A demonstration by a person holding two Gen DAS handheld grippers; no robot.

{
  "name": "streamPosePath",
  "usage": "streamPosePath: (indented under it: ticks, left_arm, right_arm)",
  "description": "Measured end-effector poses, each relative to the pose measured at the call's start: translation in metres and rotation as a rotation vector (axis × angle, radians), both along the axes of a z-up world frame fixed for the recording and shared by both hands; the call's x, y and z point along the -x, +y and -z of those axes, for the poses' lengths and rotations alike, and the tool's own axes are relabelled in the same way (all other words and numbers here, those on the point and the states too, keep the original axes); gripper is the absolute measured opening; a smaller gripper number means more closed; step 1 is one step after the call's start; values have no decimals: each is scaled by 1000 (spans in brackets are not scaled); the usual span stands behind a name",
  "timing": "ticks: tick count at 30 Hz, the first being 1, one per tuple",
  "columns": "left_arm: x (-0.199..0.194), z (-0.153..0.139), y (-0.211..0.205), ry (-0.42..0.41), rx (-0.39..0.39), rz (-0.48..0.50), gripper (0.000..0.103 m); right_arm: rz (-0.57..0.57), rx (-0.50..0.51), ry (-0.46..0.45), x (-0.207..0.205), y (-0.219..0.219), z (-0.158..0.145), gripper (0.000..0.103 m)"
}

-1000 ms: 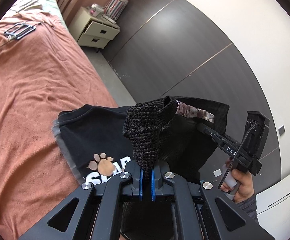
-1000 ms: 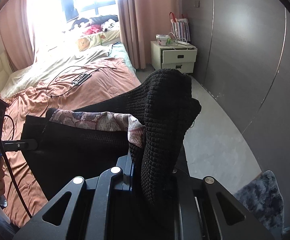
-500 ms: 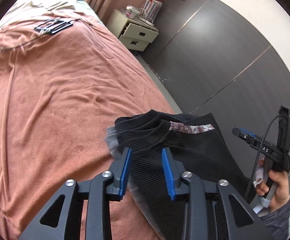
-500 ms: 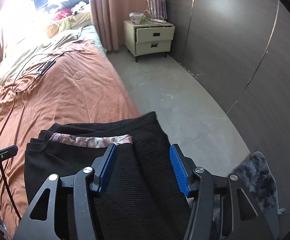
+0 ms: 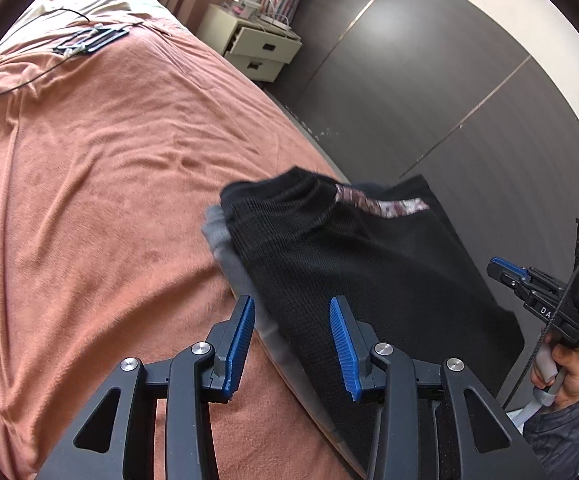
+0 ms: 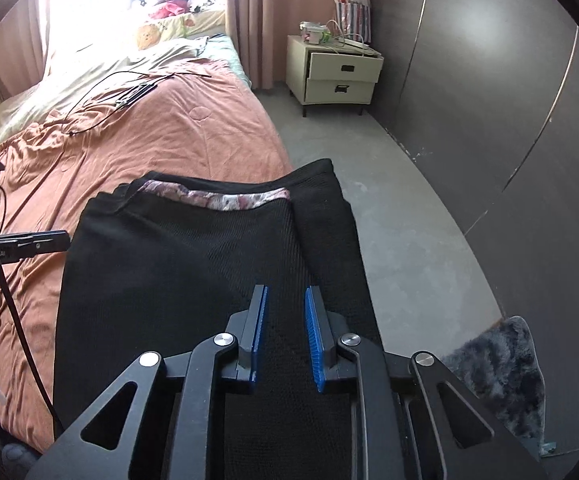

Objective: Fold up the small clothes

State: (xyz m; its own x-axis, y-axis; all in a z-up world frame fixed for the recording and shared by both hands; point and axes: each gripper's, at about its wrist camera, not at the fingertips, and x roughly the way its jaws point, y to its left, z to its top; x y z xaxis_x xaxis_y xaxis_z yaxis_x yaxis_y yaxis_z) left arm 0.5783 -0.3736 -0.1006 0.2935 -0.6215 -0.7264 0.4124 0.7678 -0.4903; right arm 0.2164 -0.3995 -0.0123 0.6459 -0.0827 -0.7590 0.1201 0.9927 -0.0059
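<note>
Garment: the black ribbed knit top with a pink floral neck lining point(image 6: 193, 264) lay flat at the near edge of the bed's terracotta blanket point(image 5: 89, 184), filling the lower centre of my right view and the lower right of my left view, on top of a grey-edged garment point(image 5: 225, 252).
Left gripper point(image 5: 292, 344): I had it over the knit's left edge; its jaws had just been opening and stood apart, nothing pinched, the pads clear of the cloth.
Right gripper point(image 6: 285, 336): I held it over the knit's right half; its jaws had just been closing and stood a narrow gap apart, with no fabric caught that I could see.
Step, my judgement: the fold looked laid and released; next I should press out the crease running near the right sleeve and square the edges before regripping.
Doing it well: take both hem corners evenly, keep the lining strip straight, and avoid dragging the garment beneath.
Writing: partial white letters "DA" on the right tool's body in my left view; "Gen…" on the left tool in my right view, the rest unreadable.
</note>
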Motion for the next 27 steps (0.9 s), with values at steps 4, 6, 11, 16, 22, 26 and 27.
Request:
streamPosePath:
  ticks: [4, 6, 11, 16, 22, 26, 27]
  left_arm:
    - [8, 10, -11, 6, -15, 36, 43]
    - [9, 15, -16, 9, -21, 42, 43]
    - [10, 21, -19, 21, -25, 37, 43]
    - [19, 15, -21, 8, -47, 33, 43]
    - [40, 3, -24, -25, -60, 52, 52]
    - [54, 0, -27, -21, -67, 57, 54]
    - [58, 0, -28, -16, -71, 60, 54]
  right_arm:
    - [40, -17, 48, 7, -22, 23, 11]
    - [70, -34, 57, 3, -34, 34, 6]
    - [195, -18, 53, -2, -54, 44, 5]
    - [253, -55, 7, 11, -68, 27, 5]
    - [194, -52, -108, 71, -52, -7, 8]
    - [150, -55, -131, 104, -39, -11, 8]
    - [142, -57, -129, 110, -36, -10, 8]
